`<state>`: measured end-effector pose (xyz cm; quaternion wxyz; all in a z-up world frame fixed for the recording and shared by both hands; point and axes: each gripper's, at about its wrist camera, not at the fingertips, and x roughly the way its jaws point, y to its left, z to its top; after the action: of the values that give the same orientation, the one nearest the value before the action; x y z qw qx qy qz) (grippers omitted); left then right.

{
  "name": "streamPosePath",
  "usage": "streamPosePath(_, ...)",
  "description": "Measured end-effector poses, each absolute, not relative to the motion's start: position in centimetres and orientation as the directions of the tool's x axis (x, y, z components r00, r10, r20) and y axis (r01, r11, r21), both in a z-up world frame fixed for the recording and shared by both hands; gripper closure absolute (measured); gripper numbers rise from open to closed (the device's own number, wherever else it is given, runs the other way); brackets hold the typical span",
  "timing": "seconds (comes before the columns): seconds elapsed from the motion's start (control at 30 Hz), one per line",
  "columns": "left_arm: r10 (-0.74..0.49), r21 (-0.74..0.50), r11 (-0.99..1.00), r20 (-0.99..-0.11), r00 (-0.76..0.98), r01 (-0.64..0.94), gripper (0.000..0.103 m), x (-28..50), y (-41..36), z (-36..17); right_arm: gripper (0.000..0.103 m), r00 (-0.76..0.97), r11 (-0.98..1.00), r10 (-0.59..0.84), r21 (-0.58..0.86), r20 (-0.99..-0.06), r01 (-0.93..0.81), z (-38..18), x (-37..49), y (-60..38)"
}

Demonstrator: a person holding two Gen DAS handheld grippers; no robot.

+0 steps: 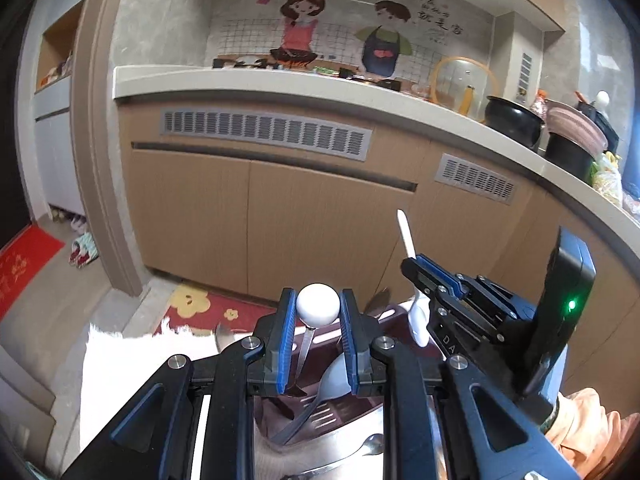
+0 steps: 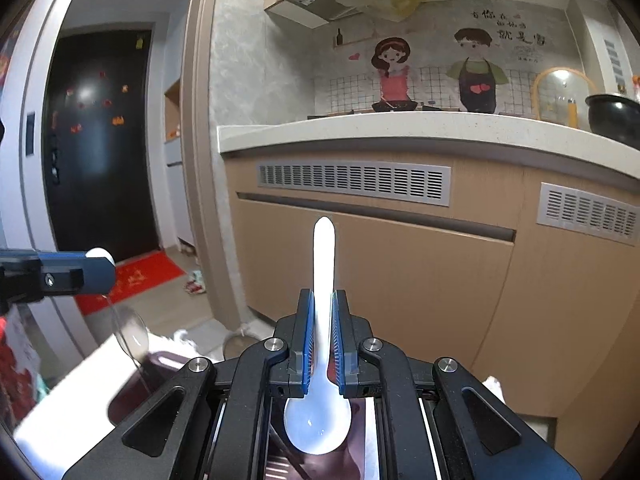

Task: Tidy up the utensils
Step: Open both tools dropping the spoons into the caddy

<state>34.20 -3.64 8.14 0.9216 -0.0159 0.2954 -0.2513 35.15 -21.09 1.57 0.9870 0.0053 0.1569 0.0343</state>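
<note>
My left gripper (image 1: 318, 306) is shut on the white ball end (image 1: 318, 304) of a metal spoon whose stem (image 1: 305, 350) hangs down; its bowl shows in the right wrist view (image 2: 130, 330). My right gripper (image 2: 323, 308) is shut on a white ceramic spoon (image 2: 323, 264), handle pointing up, bowl (image 2: 318, 424) toward the camera. In the left wrist view the right gripper (image 1: 424, 270) sits to the right with the white spoon's handle (image 1: 405, 232) sticking up. Below lie a dark maroon slotted tray (image 1: 328, 412), a metal fork (image 1: 298, 420) and another metal spoon (image 1: 360, 450).
A white cloth-covered table (image 1: 120, 372) is under the grippers. Wooden kitchen cabinets (image 1: 280, 220) under a white counter (image 1: 280, 84) face me, with black pots (image 1: 516, 120) at right. A red floral mat (image 1: 208, 308) lies on the floor.
</note>
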Motion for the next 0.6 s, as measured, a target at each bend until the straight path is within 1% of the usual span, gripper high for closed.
streamPosePath(0.07, -0.465, -0.183, 0.877, -0.555, 0.689, 0.445, 0.084, 34.1, -3.6, 6.9, 0.094, 0.946, 0.998, 0.055, -0.007, -0.32, -0.061, 0.5, 34.9, -20.5)
streamPosePath(0.13, -0.45, -0.178, 0.884, -0.579, 0.68, 0.433, 0.084, 34.1, -3.8, 5.8, 0.094, 0.935, 0.997, 0.057, -0.028, -0.35, -0.071, -0.8, 35.0, -20.0)
streamPosePath(0.23, -0.431, -0.176, 0.891, -0.616, 0.66, 0.417, 0.083, 34.1, -3.7, 4.4, 0.093, 0.909, 0.996, 0.08, -0.006, -0.41, -0.091, -1.9, 34.9, -20.1)
streamPosePath(0.3, -0.421, -0.173, 0.896, -0.628, 0.655, 0.409, 0.074, 33.7, -3.6, 4.1, 0.09, 0.892, 0.995, 0.099, 0.019, -0.442, -0.101, -2.0, 34.5, -20.4)
streamPosePath(0.33, -0.418, -0.17, 0.897, -0.63, 0.655, 0.409, 0.064, 33.5, -3.5, 3.9, 0.088, 0.886, 0.994, 0.11, 0.031, -0.451, -0.107, -2.0, 34.0, -20.6)
streamPosePath(0.37, -0.414, -0.164, 0.898, -0.628, 0.658, 0.408, 0.058, 33.1, -3.5, 4.0, 0.083, 0.882, 0.993, 0.113, 0.036, -0.457, -0.109, -2.0, 33.7, -20.7)
streamPosePath(0.4, -0.407, -0.154, 0.901, -0.627, 0.664, 0.406, 0.056, 32.7, -3.5, 4.0, 0.074, 0.879, 0.993, 0.114, 0.038, -0.464, -0.109, -1.9, 33.1, -20.8)
streamPosePath(0.43, -0.403, -0.145, 0.902, -0.626, 0.668, 0.407, 0.052, 32.3, -3.5, 4.0, 0.068, 0.877, 0.993, 0.116, 0.04, -0.467, -0.11, -1.8, 32.6, -20.9)
streamPosePath(0.5, -0.395, -0.121, 0.902, -0.621, 0.677, 0.415, 0.042, 31.1, -3.6, 4.3, 0.048, 0.871, 0.993, 0.118, 0.047, -0.478, -0.108, -1.5, 31.1, -21.3)
streamPosePath(0.57, -0.388, -0.102, 0.902, -0.614, 0.687, 0.419, 0.025, 30.0, -3.5, 4.5, 0.04, 0.863, 0.993, 0.121, 0.051, -0.491, -0.111, -1.1, 29.6, -21.6)
streamPosePath(0.6, -0.387, -0.091, 0.9, -0.615, 0.687, 0.426, 0.022, 29.4, -3.4, 4.4, 0.036, 0.853, 0.992, 0.125, 0.05, -0.507, -0.115, -0.9, 28.8, -21.7)
